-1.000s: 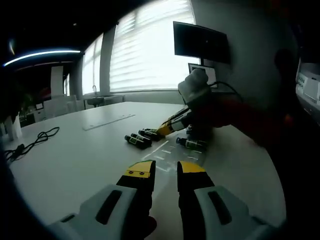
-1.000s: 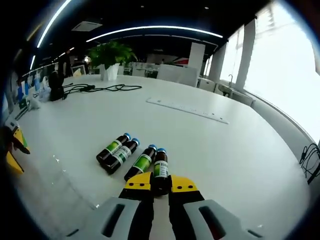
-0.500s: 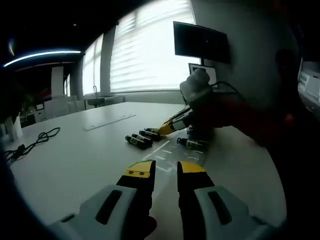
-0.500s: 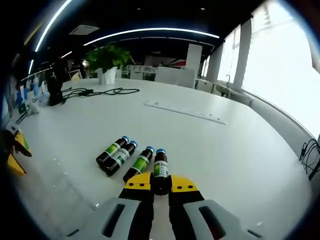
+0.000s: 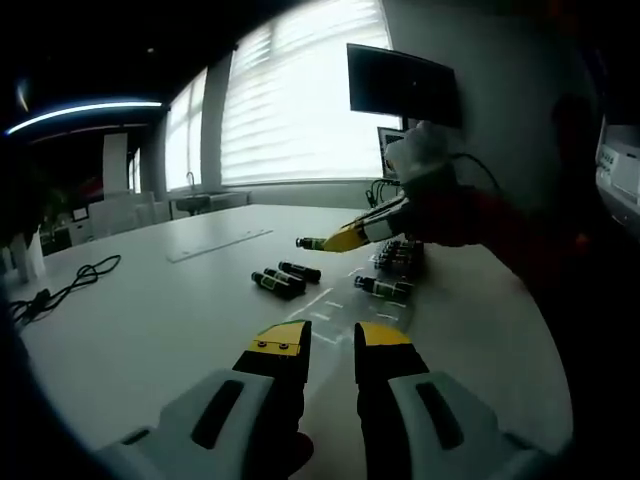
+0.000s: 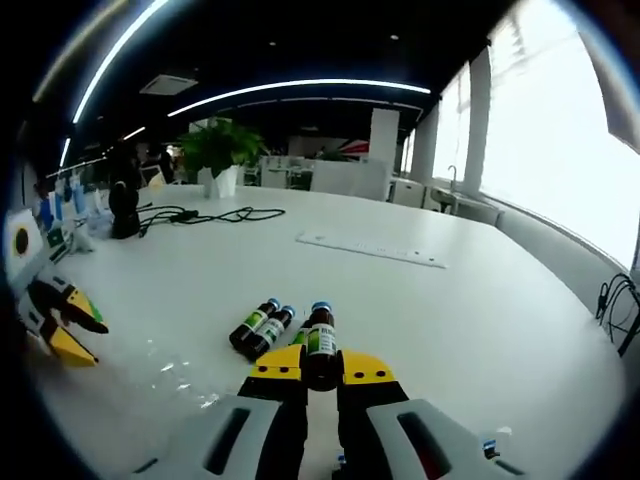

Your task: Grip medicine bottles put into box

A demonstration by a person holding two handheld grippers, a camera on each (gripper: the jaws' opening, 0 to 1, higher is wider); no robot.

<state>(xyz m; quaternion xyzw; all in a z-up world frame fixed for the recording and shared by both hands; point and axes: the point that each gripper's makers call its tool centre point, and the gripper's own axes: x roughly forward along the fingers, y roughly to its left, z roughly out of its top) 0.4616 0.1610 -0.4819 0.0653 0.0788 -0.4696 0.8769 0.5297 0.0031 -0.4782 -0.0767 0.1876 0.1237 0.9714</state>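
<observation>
White table (image 6: 480, 300) | right gripper (image 6: 320, 368) clamps bottle (image 6: 320, 340) | left gripper (image 5: 330, 340) parted, empty

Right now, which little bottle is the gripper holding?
Look at the big white table. Near its edge, the right gripper has a dark bottle with a green label. It is up off the table; the other bottles lie flat.

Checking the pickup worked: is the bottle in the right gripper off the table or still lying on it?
Off the table. The right gripper is shut on the bottle, held above the table.
</observation>
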